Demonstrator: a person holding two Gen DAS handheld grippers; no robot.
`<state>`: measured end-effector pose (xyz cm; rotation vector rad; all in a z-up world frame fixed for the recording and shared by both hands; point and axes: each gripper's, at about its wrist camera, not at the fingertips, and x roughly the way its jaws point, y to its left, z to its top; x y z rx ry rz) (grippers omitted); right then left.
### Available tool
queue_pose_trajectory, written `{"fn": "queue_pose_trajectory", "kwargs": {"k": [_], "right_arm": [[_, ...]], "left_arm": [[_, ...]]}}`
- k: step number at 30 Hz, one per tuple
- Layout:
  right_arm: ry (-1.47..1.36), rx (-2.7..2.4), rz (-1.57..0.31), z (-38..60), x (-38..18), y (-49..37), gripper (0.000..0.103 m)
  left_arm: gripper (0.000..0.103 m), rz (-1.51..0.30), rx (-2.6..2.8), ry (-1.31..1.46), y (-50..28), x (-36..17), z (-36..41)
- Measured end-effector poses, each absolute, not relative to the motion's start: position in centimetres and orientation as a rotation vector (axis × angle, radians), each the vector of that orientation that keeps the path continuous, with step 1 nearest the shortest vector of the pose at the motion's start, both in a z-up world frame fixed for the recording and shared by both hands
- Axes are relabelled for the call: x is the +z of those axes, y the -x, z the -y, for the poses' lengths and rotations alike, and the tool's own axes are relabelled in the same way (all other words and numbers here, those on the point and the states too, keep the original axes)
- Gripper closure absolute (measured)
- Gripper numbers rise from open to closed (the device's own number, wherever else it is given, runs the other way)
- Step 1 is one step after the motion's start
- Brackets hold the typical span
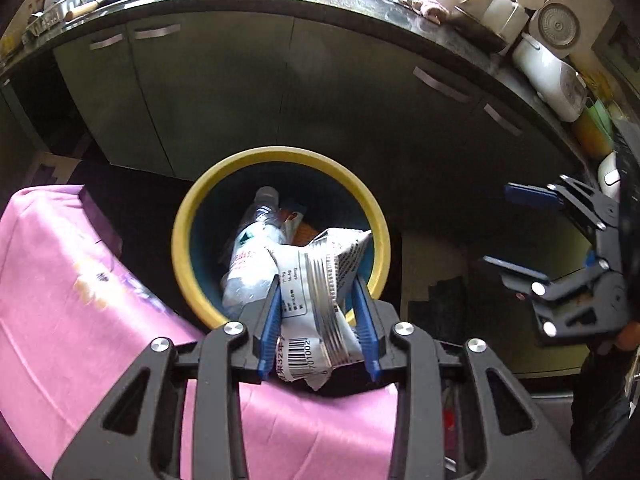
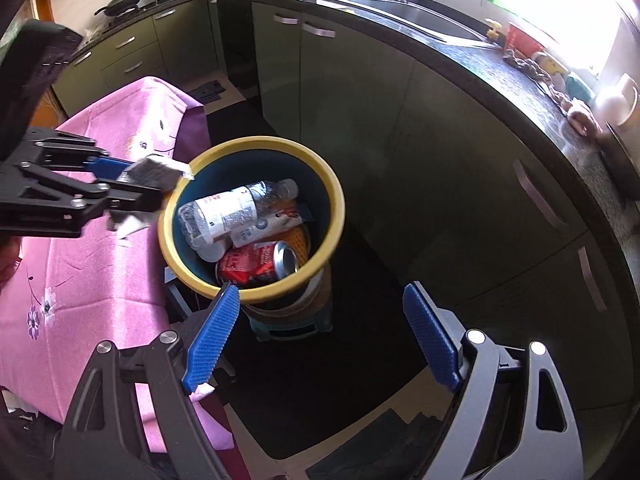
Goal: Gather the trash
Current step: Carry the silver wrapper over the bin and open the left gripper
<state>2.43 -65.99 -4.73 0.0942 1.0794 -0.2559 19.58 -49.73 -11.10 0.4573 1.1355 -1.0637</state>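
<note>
Left to right: pink tablecloth (image 2: 92, 216) covers the bench at 9 o'clock, its edge touching or just beside the bin (image 2: 256, 152), can't tell which. Left gripper (image 1: 318, 304) has its fingers (image 1: 269, 320) clenched on a crumpled silver snack wrapper (image 1: 320, 280); wrapper sits over the bin's (image 1: 188, 216) yellow rim, on the side nearest the bench, at 6 o'clock of the opening in the left wrist view. In the right wrist view the same left gripper (image 2: 140, 184) comes in from 9 o'clock, wrapper (image 2: 158, 172) at the rim's 10 o'clock edge.

Bin interior: clear plastic bottle (image 2: 224, 208) on top, white packet (image 2: 264, 226), red can (image 2: 260, 264) at 6 o'clock. Bin stands on a small stool (image 2: 292, 320).

Right gripper (image 2: 324, 324) at 5 o'clock of the bin, fingers (image 2: 212, 336) released wide, nothing between them; the left one overlaps the rim's near edge in view. Dark open floor (image 2: 360, 360) between bin and green cabinets (image 2: 440, 152) from 12 to 4 o'clock. Kitchen bench (image 2: 520, 76) curves above the cabinets, cluttered.
</note>
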Motion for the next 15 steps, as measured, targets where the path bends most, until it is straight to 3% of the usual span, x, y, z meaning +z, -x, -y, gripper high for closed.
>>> {"fn": "queue_pose_trajectory", "kwargs": {"k": [3, 4, 5, 9, 15], "right_arm": [[-0.12, -0.28, -1.092, 67.3, -5.3, -1.2, 0.02], [-0.128, -0.284, -1.095, 67.6, -5.5, -0.9, 0.02], [-0.135, -0.286, -1.098, 67.9, -5.7, -0.6, 0.02], [-0.142, -0.274, -1.103, 67.7, -6.3, -0.5, 0.02], [-0.101, -0.199, -1.106, 64.4, -6.5, -2.6, 0.02]], "left_arm": [[0.058, -1.146, -1.043, -0.464, -20.3, -13.5, 53.4], [0.043, -1.14, -1.025, -0.454, -20.6, -13.7, 54.0], [0.038, -1.123, -1.011, -0.438, -20.9, -13.6, 54.1], [0.037, -1.031, -1.005, -0.351, -20.6, -9.8, 51.7], [0.013, -0.767, -0.973, -0.223, -16.2, -2.0, 40.7]]}}
